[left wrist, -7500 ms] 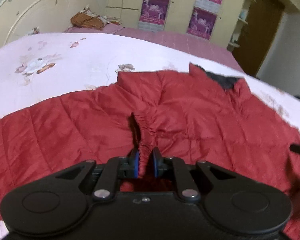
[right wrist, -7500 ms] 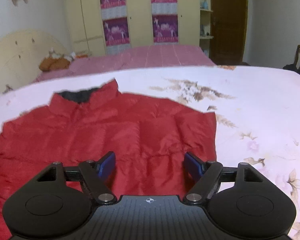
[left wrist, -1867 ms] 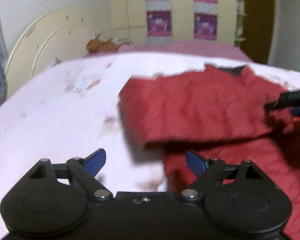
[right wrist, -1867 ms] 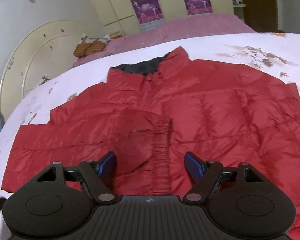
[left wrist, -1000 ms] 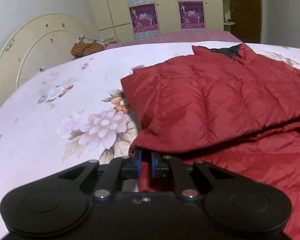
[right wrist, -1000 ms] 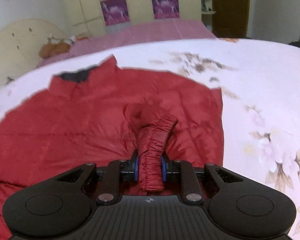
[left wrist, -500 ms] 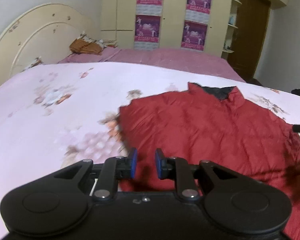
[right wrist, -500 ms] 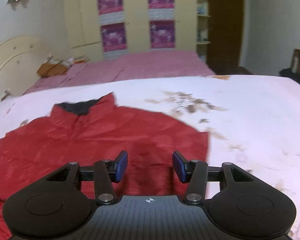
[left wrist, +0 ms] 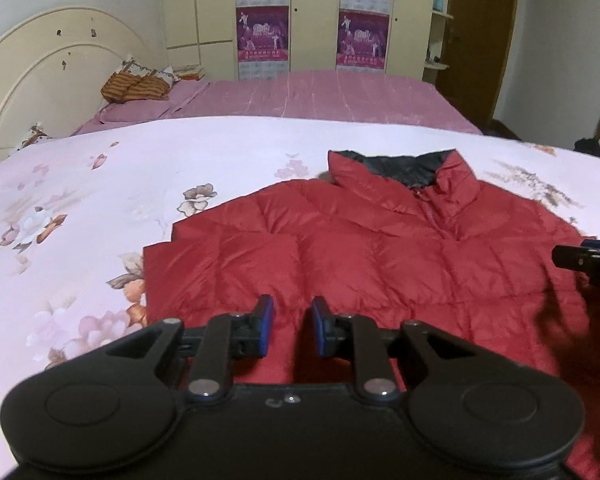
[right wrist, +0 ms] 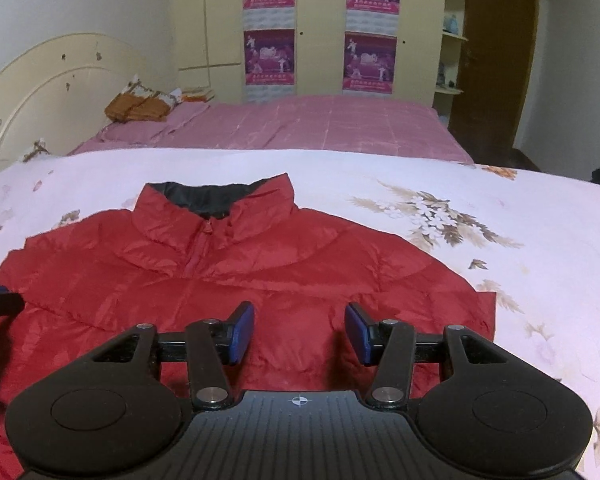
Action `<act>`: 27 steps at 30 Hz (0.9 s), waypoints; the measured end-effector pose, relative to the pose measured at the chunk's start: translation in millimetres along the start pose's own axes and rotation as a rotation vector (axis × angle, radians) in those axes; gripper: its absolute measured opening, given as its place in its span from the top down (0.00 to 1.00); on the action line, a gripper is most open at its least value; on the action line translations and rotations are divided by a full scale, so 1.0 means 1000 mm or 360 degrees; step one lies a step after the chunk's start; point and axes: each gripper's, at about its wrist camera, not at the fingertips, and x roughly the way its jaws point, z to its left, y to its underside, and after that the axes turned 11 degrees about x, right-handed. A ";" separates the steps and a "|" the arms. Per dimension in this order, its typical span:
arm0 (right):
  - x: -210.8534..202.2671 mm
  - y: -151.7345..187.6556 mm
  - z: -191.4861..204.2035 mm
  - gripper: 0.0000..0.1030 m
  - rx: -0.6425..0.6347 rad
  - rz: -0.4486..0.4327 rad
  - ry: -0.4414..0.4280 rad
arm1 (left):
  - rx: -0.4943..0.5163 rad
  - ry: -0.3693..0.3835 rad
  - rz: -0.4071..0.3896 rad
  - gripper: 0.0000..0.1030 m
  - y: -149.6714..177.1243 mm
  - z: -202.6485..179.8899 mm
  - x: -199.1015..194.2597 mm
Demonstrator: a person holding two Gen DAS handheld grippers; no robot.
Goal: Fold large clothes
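Observation:
A red puffer jacket (left wrist: pixel 360 256) with a dark-lined collar (left wrist: pixel 400 168) lies front up on the floral bedspread, both sleeves folded in over its body. My left gripper (left wrist: pixel 291 314) hovers over the jacket's lower left part, its jaws a little apart with nothing between them. My right gripper (right wrist: pixel 300 322) hangs over the jacket (right wrist: pixel 260 272) at its lower right, open and empty. One of the right gripper's fingers (left wrist: pixel 580 258) shows at the right edge of the left wrist view.
The pale pink floral bedspread (left wrist: pixel 100 184) spreads wide on both sides of the jacket. Behind it stand a second bed with a purple cover (right wrist: pixel 320 124), a cream headboard (left wrist: pixel 40 80), a wardrobe with posters (right wrist: pixel 320 20) and a brown door (right wrist: pixel 496 52).
A second ago each gripper was shut on a fold of the jacket. Both have let go, opened and drawn back and up; the folded parts now lie flat.

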 end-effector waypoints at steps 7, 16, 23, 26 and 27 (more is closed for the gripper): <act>0.030 0.007 -0.014 0.51 -0.0117 0.0013 0.0140 | 0.0016 -0.0067 0.0054 0.77 0.002 0.004 0.033; 0.057 0.010 -0.057 0.51 -0.0003 0.0044 0.0230 | -0.0041 -0.0071 0.0060 0.77 0.005 0.012 0.045; 0.011 0.000 -0.049 0.51 0.0048 -0.0029 0.0128 | -0.0066 -0.0076 0.0035 0.75 0.004 0.013 0.013; -0.008 0.005 -0.037 0.51 0.0002 -0.0056 0.0078 | -0.0056 -0.0069 0.0019 0.67 0.008 0.008 -0.005; -0.012 0.007 -0.034 0.51 -0.0012 -0.0055 0.0064 | -0.0063 -0.0057 0.0021 0.66 0.011 0.007 -0.010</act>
